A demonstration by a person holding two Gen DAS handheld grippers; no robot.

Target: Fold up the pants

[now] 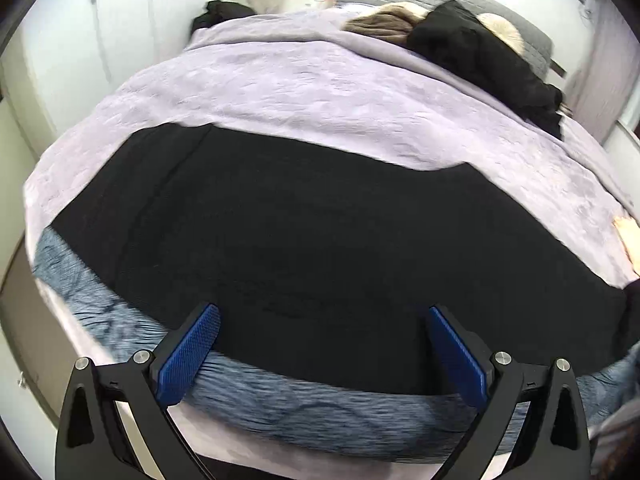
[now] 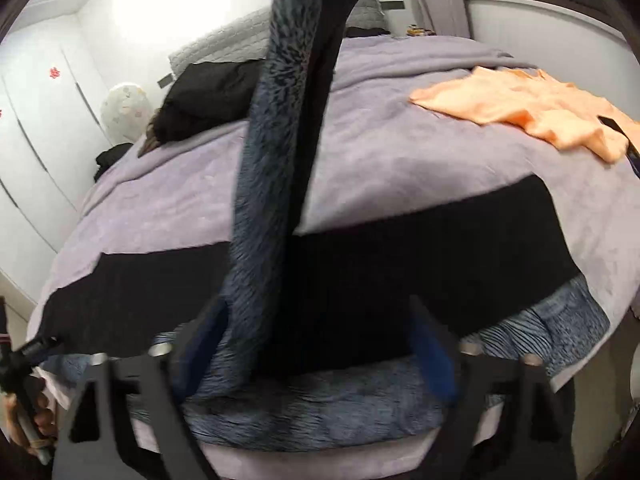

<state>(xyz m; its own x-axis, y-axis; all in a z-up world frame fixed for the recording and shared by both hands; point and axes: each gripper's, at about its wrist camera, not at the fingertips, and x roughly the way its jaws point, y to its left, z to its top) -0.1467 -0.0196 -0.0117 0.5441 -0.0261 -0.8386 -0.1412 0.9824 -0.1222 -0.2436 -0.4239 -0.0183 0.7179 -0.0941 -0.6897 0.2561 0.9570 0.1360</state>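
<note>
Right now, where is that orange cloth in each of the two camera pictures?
Left wrist view: only a sliver of the orange cloth at the far right edge, on the lilac blanket.
Right wrist view: upper right, spread flat on the blanket near the far corner.
Shared landmark: the black pants laid across the bed's near edge.

One pair of black pants (image 1: 320, 248) with a blue-grey fleecy lining lies at the centre of one lilac blanket (image 1: 280, 92). Two grippers show: the left gripper (image 1: 324, 354) and the right gripper (image 2: 320, 350), both at 6 o'clock. One peach garment (image 2: 532, 108) lies at 2 o'clock. Two dark garments: one black jacket (image 1: 480, 56) at 1 o'clock, one black bundle (image 1: 222, 12) at 11 o'clock.
</note>
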